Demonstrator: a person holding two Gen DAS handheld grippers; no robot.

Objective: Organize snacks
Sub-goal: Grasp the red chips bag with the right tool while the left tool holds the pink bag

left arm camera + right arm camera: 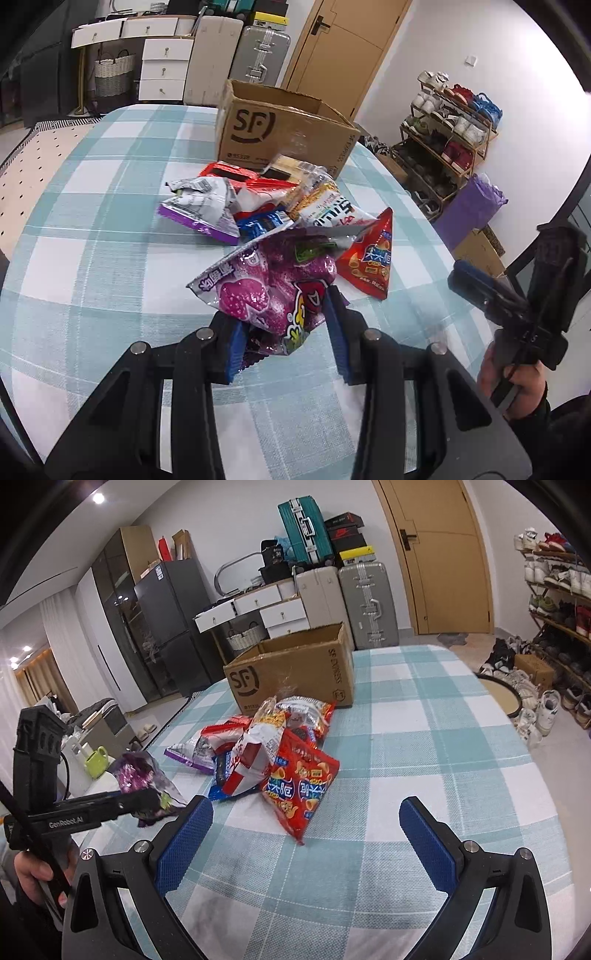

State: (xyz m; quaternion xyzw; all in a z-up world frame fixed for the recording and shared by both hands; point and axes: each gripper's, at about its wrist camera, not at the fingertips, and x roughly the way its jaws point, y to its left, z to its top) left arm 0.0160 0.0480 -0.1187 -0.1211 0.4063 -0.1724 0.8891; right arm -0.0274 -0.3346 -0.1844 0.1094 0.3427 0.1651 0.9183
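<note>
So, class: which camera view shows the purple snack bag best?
The left wrist view: the purple snack bag fills the centre, clamped in the left gripper. The right wrist view shows it only small, at the left edge, partly hidden.

Snacks, box and grippers on the checked table

There was one cardboard box (291, 672), two grippers, the left gripper (288, 332) and the right gripper (306, 834), and one purple snack bag (266, 288) apart from the heap. The pile of snack packets (273, 746) overlapped too much for a sure count; at least six showed.
</note>
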